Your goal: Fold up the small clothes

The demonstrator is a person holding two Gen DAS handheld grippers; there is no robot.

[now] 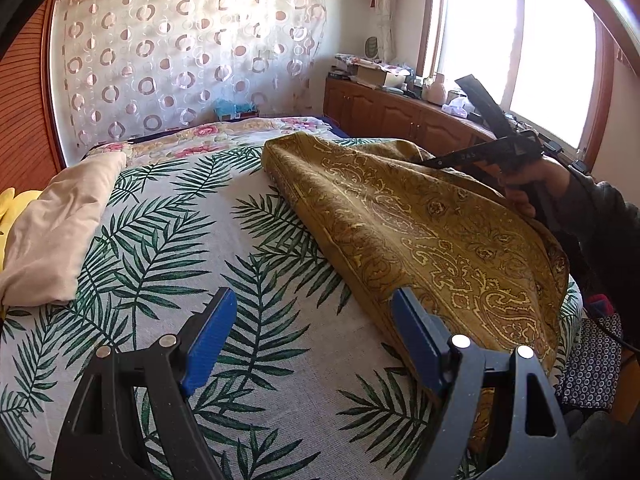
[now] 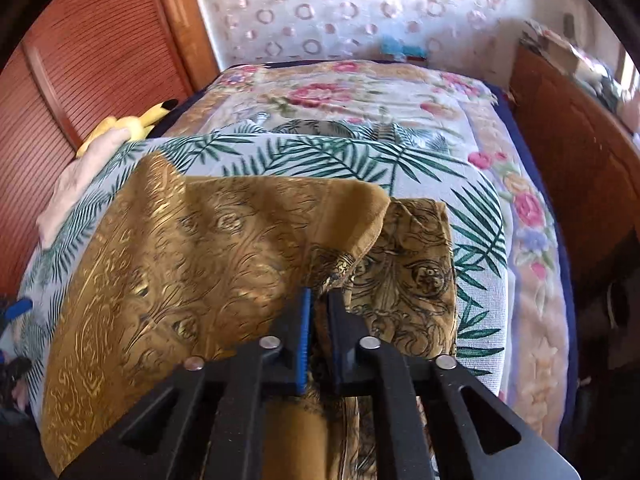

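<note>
Pinching a raised fold of the mustard paisley garment (image 2: 224, 248), the right gripper (image 2: 318, 300) has its 2 blue-padded fingers (image 2: 305, 332) drawn together, cloth trapped between them. Garment drapes away to the left of this gripper and forward of it; a second layer lies just right of the tips. Fabric sits on the palm-leaf bedsheet (image 2: 472, 216).

Left gripper (image 1: 316, 334): jaws wide apart, nothing between the pads, hovering over bare palm-leaf bedsheet (image 1: 248, 360). Its right finger (image 1: 416, 336) stands just beside the near hem of the mustard paisley garment (image 1: 420, 232); contact cannot be told. From this view the right gripper (image 1: 430, 163) meets the cloth's far side, held by a hand (image 1: 528, 184).

Beige folded cloth (image 1: 60, 232) lies well off to the left gripper's left. Yellow plush toy (image 2: 132, 124) sits far left of the right gripper.
</note>
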